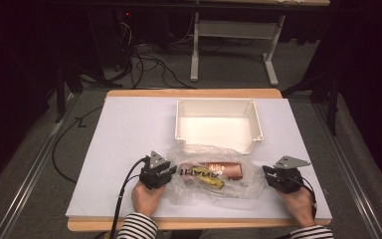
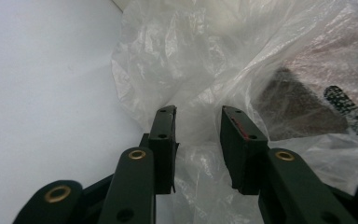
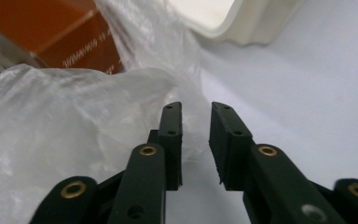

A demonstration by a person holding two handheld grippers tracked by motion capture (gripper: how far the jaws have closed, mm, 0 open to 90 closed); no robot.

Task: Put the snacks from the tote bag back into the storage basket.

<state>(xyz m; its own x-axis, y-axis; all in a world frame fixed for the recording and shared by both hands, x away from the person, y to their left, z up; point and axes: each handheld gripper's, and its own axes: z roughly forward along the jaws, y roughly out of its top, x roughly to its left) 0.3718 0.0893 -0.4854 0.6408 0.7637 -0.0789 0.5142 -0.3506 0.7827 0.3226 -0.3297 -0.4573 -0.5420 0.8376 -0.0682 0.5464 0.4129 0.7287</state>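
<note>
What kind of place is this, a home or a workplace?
Probably a lab or recording room, not a home: a white work board lies on a plain table, loose cables trail over the grey carpet behind it, and the metal legs of another workbench stand beyond.

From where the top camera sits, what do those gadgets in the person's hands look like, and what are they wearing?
Each hand holds a black two-jaw gripper: left gripper, right gripper. Both carry a grey three-cornered plate on top and brass-coloured rivets on the linkages. A black cable trails from the left one. The sleeves are black-and-white striped.
</note>
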